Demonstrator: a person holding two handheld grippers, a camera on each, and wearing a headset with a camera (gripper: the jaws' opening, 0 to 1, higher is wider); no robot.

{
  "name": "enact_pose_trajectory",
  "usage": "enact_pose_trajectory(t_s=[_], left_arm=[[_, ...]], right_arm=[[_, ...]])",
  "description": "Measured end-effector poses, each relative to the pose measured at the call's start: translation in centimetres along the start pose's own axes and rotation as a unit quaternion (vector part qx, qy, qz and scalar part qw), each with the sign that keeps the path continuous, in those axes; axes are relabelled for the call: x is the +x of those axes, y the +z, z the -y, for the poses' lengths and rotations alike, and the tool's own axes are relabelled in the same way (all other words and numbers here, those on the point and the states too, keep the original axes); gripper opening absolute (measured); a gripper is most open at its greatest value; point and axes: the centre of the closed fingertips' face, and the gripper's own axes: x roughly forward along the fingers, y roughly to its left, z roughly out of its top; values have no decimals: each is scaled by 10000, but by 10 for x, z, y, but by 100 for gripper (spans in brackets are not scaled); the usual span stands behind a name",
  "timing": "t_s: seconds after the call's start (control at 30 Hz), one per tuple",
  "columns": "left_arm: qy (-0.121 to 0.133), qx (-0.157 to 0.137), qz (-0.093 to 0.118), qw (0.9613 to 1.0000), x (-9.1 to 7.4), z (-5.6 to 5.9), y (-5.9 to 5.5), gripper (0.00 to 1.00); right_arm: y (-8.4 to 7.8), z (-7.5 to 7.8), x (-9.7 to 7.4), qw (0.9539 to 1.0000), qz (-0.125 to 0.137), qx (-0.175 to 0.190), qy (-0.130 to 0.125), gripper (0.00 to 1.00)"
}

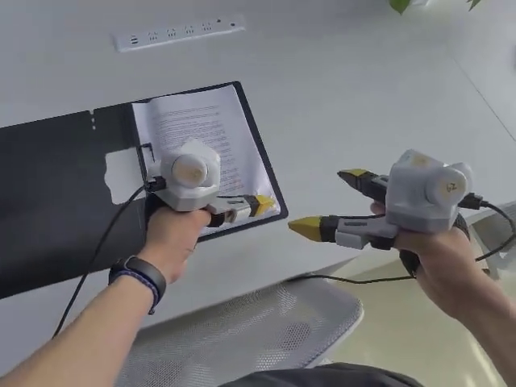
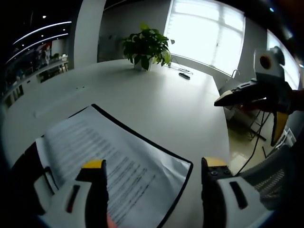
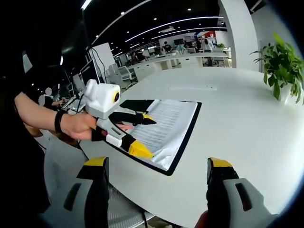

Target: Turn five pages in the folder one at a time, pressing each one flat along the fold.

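Note:
A black folder lies open on the white table, with a printed page on its right half. My left gripper hovers over the page's near right corner, open. In the left gripper view its jaws straddle that corner of the page with nothing between them. My right gripper is held off the table's near edge to the right of the folder, open and empty. From the right gripper view I see the left gripper above the page.
A white power strip lies at the table's far side. A grey mesh chair stands under the near edge. A potted plant and a small dark object sit further along the table. Cables trail from both grippers.

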Motion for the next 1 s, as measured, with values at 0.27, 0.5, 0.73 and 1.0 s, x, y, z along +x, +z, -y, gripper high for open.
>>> enact_pose_trajectory(t_s=[0.27,0.5,0.73,1.0], left_arm=[[205,175,-281,9992,16,-2,-19,80],[313,86,-238,9992,19,-5,-21,77],[345,90,-196,9992,19,-8,-22,75],[281,-150,-56,9995,19,-8,-18,76]], right_arm=[[-3,1,-1,10000,-32,30,28,84],[-6,1,-3,9999,-73,51,47,83],[-9,2,3,9998,-111,51,131,83],[-8,1,10,9995,-158,-55,279,83]])
